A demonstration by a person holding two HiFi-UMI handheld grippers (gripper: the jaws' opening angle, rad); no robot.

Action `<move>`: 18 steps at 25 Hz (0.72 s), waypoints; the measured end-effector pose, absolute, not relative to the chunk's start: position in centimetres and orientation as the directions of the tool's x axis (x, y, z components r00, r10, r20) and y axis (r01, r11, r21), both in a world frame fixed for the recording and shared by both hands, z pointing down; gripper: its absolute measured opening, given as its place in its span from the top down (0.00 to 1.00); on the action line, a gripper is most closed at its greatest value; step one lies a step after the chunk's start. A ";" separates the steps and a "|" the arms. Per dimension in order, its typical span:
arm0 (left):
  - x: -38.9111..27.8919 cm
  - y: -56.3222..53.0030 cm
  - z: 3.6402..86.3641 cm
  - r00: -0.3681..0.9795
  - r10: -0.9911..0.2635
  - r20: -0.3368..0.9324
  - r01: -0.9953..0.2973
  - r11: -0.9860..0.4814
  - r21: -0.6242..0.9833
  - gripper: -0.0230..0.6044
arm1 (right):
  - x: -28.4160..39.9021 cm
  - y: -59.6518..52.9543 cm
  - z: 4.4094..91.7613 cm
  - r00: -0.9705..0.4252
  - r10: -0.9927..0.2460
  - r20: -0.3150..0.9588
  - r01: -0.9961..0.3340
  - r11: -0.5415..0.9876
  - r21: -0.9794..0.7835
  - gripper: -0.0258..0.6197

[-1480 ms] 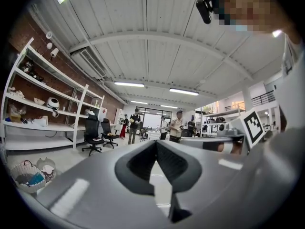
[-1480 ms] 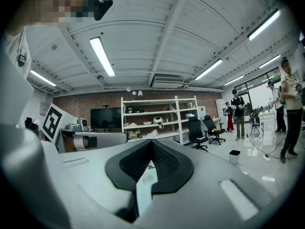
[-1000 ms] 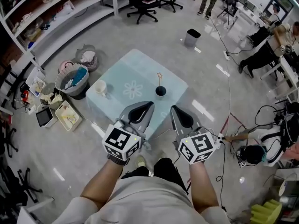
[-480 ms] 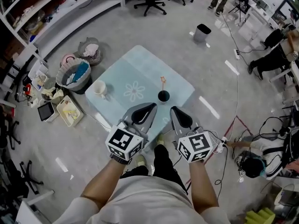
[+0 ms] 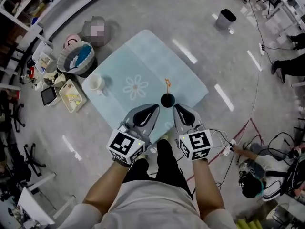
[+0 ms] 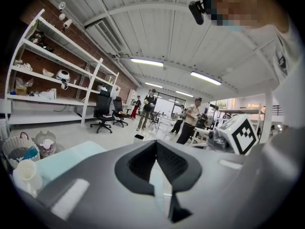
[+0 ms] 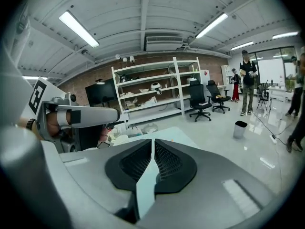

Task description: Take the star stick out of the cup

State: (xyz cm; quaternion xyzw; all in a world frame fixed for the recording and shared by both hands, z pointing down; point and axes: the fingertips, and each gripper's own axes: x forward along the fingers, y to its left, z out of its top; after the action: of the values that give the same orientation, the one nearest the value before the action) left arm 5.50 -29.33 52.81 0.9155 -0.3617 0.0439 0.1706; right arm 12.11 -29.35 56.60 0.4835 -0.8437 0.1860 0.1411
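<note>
In the head view a small black cup (image 5: 167, 100) stands near the front right of the pale blue table (image 5: 143, 61). A thin orange star stick (image 5: 167, 84) stands upright in it. My left gripper (image 5: 153, 107) is shut and holds nothing, just left of the cup over the table's front edge. My right gripper (image 5: 177, 108) is also shut and holds nothing, just below and right of the cup. Neither touches the cup. The left gripper view shows the left gripper (image 6: 156, 144) with jaws together. In the right gripper view the right gripper (image 7: 153, 141) hides the cup.
A white mug (image 5: 96, 83) stands at the table's left corner, also the mug (image 6: 24, 173) at lower left. Baskets (image 5: 76, 61) and floor boxes (image 5: 71, 97) lie left of the table. A bin (image 5: 226, 18) and cables (image 5: 224, 149) are at right. People stand far off.
Both grippers have come closer to the table and the cup; the cup now lies just ahead of their tips. Both stayed shut. The stick has not moved from the cup.
</note>
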 end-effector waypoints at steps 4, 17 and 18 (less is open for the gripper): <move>5.8 -31.1 55.8 0.708 -0.664 0.242 -0.705 -0.645 0.294 0.95 | 12.2 -31.3 60.6 -0.519 -0.715 0.468 -0.850 0.490 -0.194 0.95; 6.8 -33.5 63.6 0.650 -0.689 0.322 -0.758 -0.558 0.337 0.95 | 11.4 -34.5 70.6 -0.566 -0.577 0.589 -0.797 0.565 -0.213 0.89; 6.7 -33.7 64.0 0.646 -0.689 0.328 -0.761 -0.553 0.338 0.95 | 11.4 -34.6 71.2 -0.567 -0.563 0.602 -0.793 0.571 -0.213 0.89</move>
State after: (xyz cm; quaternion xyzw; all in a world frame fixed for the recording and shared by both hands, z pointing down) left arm 6.75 -33.66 64.04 0.8777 -0.4130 0.0787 0.2298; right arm 11.37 -34.61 71.18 0.3976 -0.8526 0.2377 0.2420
